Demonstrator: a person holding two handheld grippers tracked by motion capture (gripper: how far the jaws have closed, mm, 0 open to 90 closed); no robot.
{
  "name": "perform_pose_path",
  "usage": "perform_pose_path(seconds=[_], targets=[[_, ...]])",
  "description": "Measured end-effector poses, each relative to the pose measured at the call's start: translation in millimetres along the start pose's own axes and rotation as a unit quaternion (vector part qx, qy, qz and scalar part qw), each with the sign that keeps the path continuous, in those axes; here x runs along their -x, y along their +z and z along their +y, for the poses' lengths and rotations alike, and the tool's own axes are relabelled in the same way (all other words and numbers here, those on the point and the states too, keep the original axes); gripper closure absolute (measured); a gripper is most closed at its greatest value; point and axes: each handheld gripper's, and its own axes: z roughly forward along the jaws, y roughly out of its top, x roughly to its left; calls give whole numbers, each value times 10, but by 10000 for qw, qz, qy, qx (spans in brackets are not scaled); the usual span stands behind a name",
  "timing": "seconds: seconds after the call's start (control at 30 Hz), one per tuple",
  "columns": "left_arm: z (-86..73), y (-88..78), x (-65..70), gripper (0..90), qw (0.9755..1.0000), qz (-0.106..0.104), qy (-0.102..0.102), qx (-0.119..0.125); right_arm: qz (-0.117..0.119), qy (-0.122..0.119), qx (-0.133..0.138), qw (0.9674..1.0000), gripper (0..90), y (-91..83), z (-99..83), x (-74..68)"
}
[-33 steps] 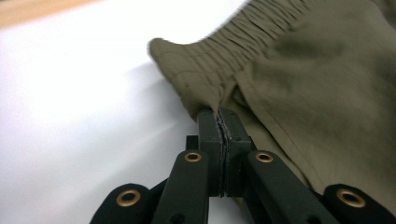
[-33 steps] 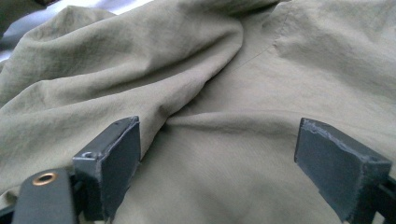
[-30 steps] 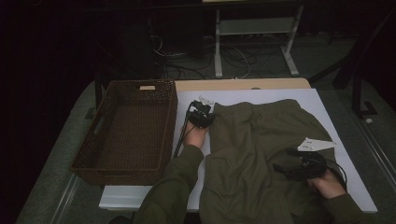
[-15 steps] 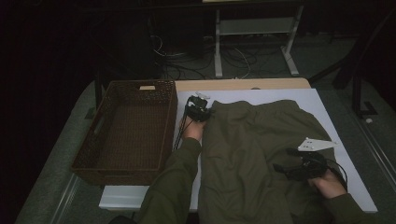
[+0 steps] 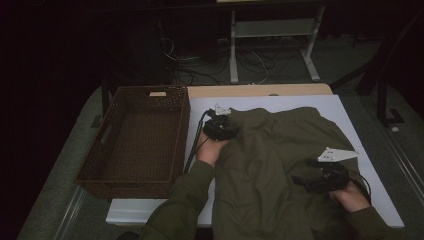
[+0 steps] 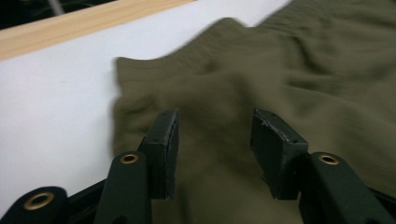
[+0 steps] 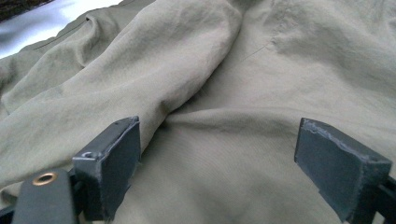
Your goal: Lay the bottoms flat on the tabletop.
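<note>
Two grippers are over one olive-green cloth garment (image 5: pixel 280 165), which lies spread across the white-topped desk (image 5: pixel 300 102), its ribbed hem at the far side. The left gripper (image 5: pixel 222 127) sits at the garment's far left corner, and its fingers (image 6: pixel 163 140) have just been opening: they stand apart now, the ribbed cloth lying loose between them, nothing pinched. Over on the near right, the right gripper (image 5: pixel 305 181) hovers low above a rumpled fold, its fingers (image 7: pixel 109 163) spread wide with cloth below them and no grip on it. Beside the garment, to the left, stands a dark-brown woven wicker basket (image 5: pixel 100 150).
</note>
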Motion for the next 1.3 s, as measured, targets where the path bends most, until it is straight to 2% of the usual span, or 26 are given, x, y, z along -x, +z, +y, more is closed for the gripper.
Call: perform_pose_path(seconds=[0.07, 0.17, 0.3, 0.5, 0.63, 0.73, 0.83, 0.87, 0.97, 1.03, 1.1, 1.3], targets=[[-29, -60, 65, 490, 9997, -243, -14, 0, -2, -2, -4, 10000, 145, 0, 2, -3], [-74, -153, 163, 473, 9988, -458, 140, -31, -2, -8, -11, 10000, 145, 1, 3, -4], [-168, -253, 306, 457, 9964, -779, 335, -57, -2, -7, -16, 10000, 145, 4, 0, 1], [-394, -337, 519, 451, 9903, -1243, 567, -250, -4, -11, -32, 10000, 145, 7, 0, 0], [-562, -341, 641, 446, 9869, -1382, 717, -425, -2, -12, -38, 10000, 145, 14, 0, -2], [-678, -316, 703, 445, 9852, -1323, 926, -572, -3, -14, -37, 10000, 145, 13, 2, -2], [-767, -272, 754, 445, 9832, -1358, 990, -716, -1, -8, -41, 10000, 145, 12, 1, -1], [-783, -268, 773, 448, 9821, -1317, 1105, -763, 2, -4, -39, 10000, 145, 12, 1, 0], [-806, -266, 819, 457, 9810, -1349, 1160, -775, 2, -4, -37, 10000, 145, 6, 0, 3], [-824, -262, 836, 508, 9819, -1200, 1282, -710, 3, -5, -37, 10000, 145, 5, -3, 6], [-825, -264, 821, 599, 9827, -1124, 1306, -679, 2, 2, -41, 10000, 145, 5, -3, 9], [-826, -270, 791, 864, 9817, -1175, 1331, -681, 5, -9, -47, 10000, 145, 6, -1, 6]])
